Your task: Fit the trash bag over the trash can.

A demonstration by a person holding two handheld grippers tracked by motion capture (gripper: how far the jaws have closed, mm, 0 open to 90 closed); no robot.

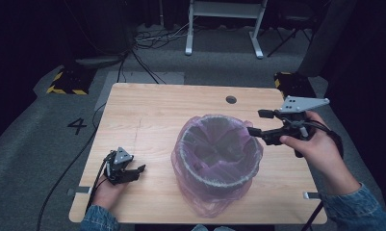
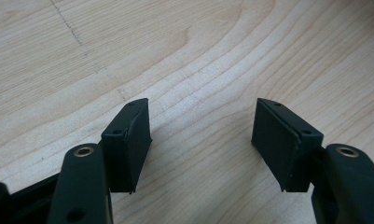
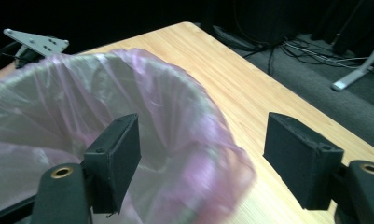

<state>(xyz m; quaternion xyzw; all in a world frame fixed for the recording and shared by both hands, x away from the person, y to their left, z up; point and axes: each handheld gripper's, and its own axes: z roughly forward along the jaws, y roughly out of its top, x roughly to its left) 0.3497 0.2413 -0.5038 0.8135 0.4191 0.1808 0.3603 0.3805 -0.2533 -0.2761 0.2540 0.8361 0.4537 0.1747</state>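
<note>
A round bin lined with a pale purple plastic bag stands in the middle of the wooden table; the bag is folded out over the rim. My right gripper is held in a hand just right of the bin's rim, with open jaws pointing left at it. In the right gripper view the bag's rim lies close below and ahead of the open right gripper, untouched by the pads. My left gripper rests low at the table's front left. Its jaws are open over bare wood.
A small round hole sits in the table's far edge. Beyond the table are a white desk frame, floor cables and yellow-black striped blocks. A cable trails off the table's left edge.
</note>
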